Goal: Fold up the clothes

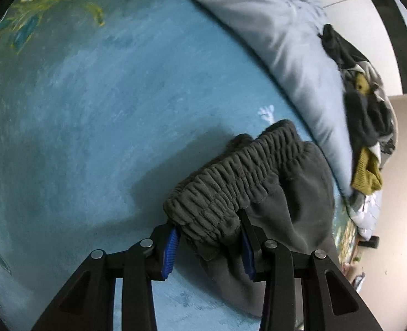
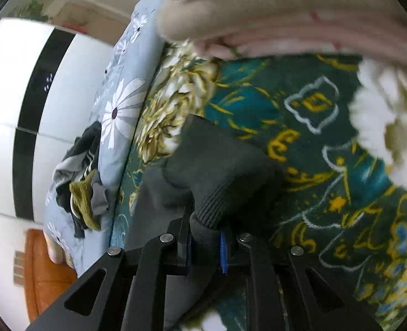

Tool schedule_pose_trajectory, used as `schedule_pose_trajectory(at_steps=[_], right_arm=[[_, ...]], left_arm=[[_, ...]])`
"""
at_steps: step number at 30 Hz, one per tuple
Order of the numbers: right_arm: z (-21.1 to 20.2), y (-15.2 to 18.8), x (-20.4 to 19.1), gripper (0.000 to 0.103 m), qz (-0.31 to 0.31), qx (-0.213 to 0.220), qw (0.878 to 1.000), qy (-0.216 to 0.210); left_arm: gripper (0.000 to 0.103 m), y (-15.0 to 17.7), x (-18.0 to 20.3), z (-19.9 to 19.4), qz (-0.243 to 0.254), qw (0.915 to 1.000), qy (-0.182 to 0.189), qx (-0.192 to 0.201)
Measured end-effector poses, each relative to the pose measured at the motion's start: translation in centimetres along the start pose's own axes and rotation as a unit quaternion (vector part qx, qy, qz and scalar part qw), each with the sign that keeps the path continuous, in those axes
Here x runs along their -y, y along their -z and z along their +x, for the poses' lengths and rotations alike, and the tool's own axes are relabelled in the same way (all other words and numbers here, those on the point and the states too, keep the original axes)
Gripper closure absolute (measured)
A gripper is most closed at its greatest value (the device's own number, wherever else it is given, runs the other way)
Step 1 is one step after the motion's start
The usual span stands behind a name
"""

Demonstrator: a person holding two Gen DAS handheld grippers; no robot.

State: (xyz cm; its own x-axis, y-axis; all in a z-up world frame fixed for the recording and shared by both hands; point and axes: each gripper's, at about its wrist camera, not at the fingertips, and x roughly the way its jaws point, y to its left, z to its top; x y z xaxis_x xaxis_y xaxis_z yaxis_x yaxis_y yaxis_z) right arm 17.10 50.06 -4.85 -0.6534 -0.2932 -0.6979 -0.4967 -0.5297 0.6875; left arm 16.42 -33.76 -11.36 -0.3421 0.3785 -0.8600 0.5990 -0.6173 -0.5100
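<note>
The soft gray sweatpants sag over the bed. Left gripper jaws pinch the stretchy waistband; right gripper jaws squeeze the ribbed cuff. Good holding spots.

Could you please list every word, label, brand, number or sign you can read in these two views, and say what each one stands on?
None: no readable text shows in either view.
The dark strip on the white panel bears a few small pale marks, too small and blurred to read.
The yellow figures on the green blanket look like ornament, not letters.
The grey trousers and the clothes pile show no label.
</note>
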Motion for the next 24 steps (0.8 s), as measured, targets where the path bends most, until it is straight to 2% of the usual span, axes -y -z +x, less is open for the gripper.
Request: schedule_pose_trajectory(at_steps=[2,4,7,9,13,15,16,19,21,24], right_arm=[[-0.1,0.1,0.2,0.077,-0.006,0.005,1.000,0.000],[-0.6,0.0,0.1,0.060,-0.031,0.013,0.999,0.032],[-1.4,0.4,1.1,0.047,-0.036,0.037,0.998,0.033],[-0.4,0.1,2.4,0.041,-0.014,0.026,0.999,0.021],[0.8,-0.5,3.8,0.038,0.036,0.025,0.999,-0.028],[1.3,-0.6,3.7,0.042,0.050,0.013,0.997,-0.049],[1.6,-0.7,3.7,0.052,0.064,0.009,0.997,-0.049],[1.5,-1.0,3.2,0.074,0.092,0.009,0.995,-0.039],[0.8,-1.3,2.3,0.078,0.092,0.013,0.995,-0.036],[-2.3,-1.7,0.1,0.080,0.063,0.038,0.996,-0.059]], left_arm=[[0.060,0.0,0.4,0.0,0.003,0.9999,-0.010,-0.002],[0.060,-0.1,0.8,-0.2,0.004,0.9998,-0.018,-0.003],[0.059,0.1,1.0,-0.1,-0.006,0.9997,-0.024,-0.001],[0.058,0.1,1.1,-0.1,-0.015,0.9996,-0.025,-0.004],[0.058,0.1,1.8,-0.3,-0.011,0.9994,-0.033,-0.008],[0.058,0.1,1.9,-0.2,-0.013,0.9994,-0.033,-0.007],[0.058,0.2,2.0,-0.3,-0.014,0.9993,-0.033,-0.007],[0.060,0.5,2.7,-0.7,-0.009,0.9995,-0.031,-0.002],[0.060,0.7,3.5,-1.3,-0.003,0.9996,-0.026,0.004],[0.060,1.1,5.8,-3.1,0.015,0.9996,0.016,0.019]])
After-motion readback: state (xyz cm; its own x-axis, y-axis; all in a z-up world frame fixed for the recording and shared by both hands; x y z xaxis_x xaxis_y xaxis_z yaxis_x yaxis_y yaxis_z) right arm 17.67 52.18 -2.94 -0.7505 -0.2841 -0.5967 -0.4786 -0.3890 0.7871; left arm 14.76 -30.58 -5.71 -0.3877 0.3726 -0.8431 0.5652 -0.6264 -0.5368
